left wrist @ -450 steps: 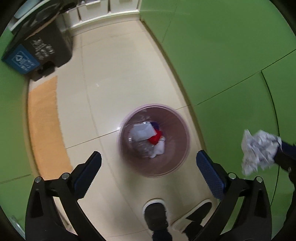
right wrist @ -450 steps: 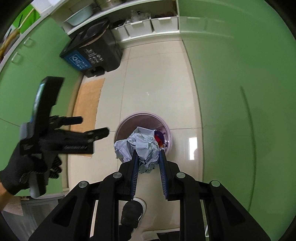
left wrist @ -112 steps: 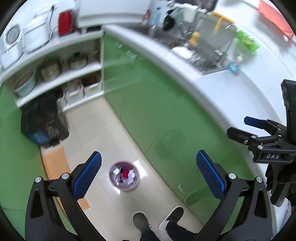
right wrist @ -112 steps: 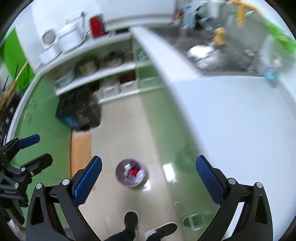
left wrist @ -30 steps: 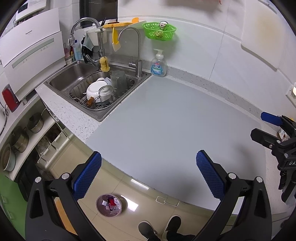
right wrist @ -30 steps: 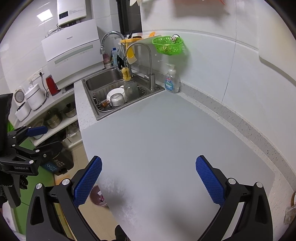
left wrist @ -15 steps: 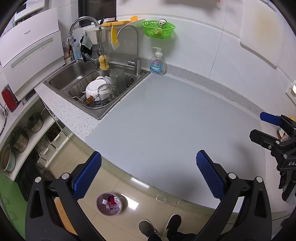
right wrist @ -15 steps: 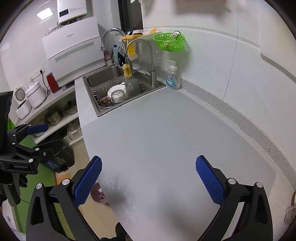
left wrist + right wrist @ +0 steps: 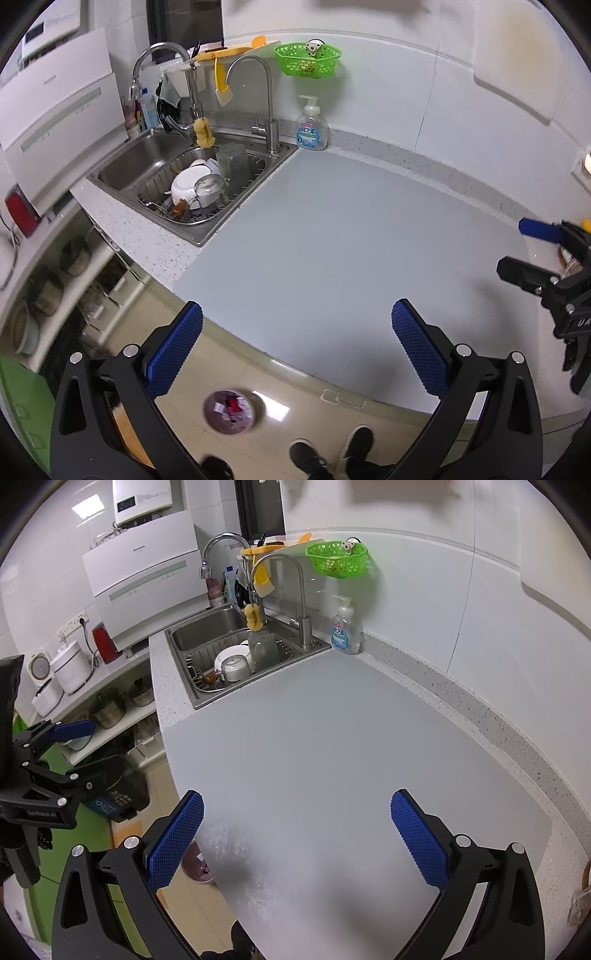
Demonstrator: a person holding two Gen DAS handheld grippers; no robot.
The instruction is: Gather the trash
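Now, this is what I see from my two wrist cameras.

Left gripper (image 9: pixel 295 334): I hold it high over the front edge of the counter; its two blue pads are wide apart and nothing is between them.
Right gripper (image 9: pixel 297 821): I hold it above the grey counter (image 9: pixel 332 746); its fingers are also spread wide, with nothing between them.
Each gripper in the other camera: the right one shows at the right edge of the left view, the left one (image 9: pixel 70 749) at the left edge of the right view, held by a black glove. Both look parted there too.
Trash bin (image 9: pixel 229 411): a small round bin on the tiled floor below the counter edge, near my shoes (image 9: pixel 306 456). I see white and red scraps inside it. In the right view only a part of it shows past the counter edge.
Counter surface: plain grey, and I see no loose trash on the part in view.
Sink (image 9: pixel 184 184): at the far left of the counter, with a wire rack holding white dishes and a glass.
Soap bottle (image 9: pixel 312 127): upright at the wall, just beside the sink corner.
Green basket (image 9: pixel 306 59): hanging on the wall above the soap bottle.
Dark bin with a blue label (image 9: pixel 114 797): on the floor by the shelves, well apart from the round bin.
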